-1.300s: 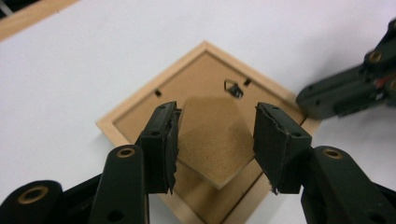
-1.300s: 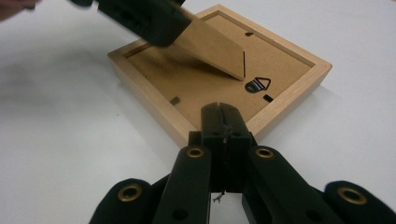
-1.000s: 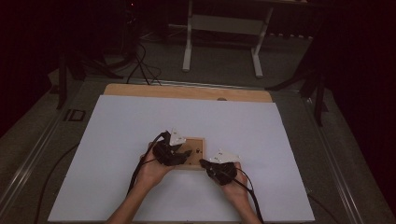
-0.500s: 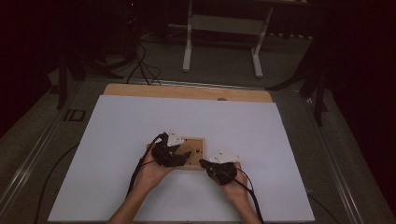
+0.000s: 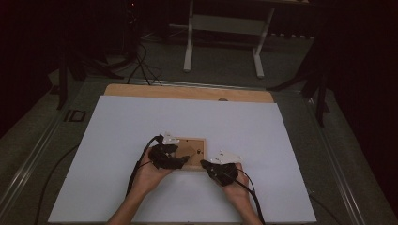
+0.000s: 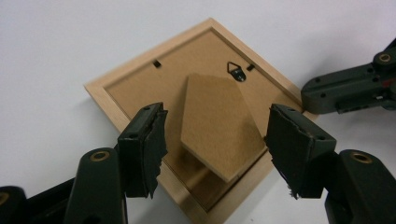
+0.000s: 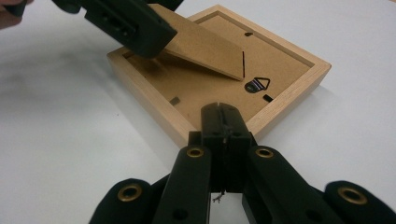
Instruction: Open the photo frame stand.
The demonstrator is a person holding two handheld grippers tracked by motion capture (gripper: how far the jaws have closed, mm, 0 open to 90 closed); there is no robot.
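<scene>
One light wooden picture frame point(image 5: 192, 153) lies face down on the white sheet that covers the table point(image 5: 117, 136), in the middle of the sheet's near half, closer to the near edge than to the far one. Its brown fibreboard back panel point(image 6: 140, 88) faces up and carries one small metal hanging hook point(image 6: 237, 72) and one brown fibreboard easel stand point(image 6: 217, 123), tilted up off the panel. Two grippers work at the frame. The left gripper point(image 6: 212, 140) has just been opening its jaws; they stand wide on either side of the stand's free end, pads clear of it, gripping nothing. The right gripper point(image 7: 223, 122) has its jaws pressed fully together with nothing between them, the tip resting on the frame's wooden rim at the edge nearest the hook.
</scene>
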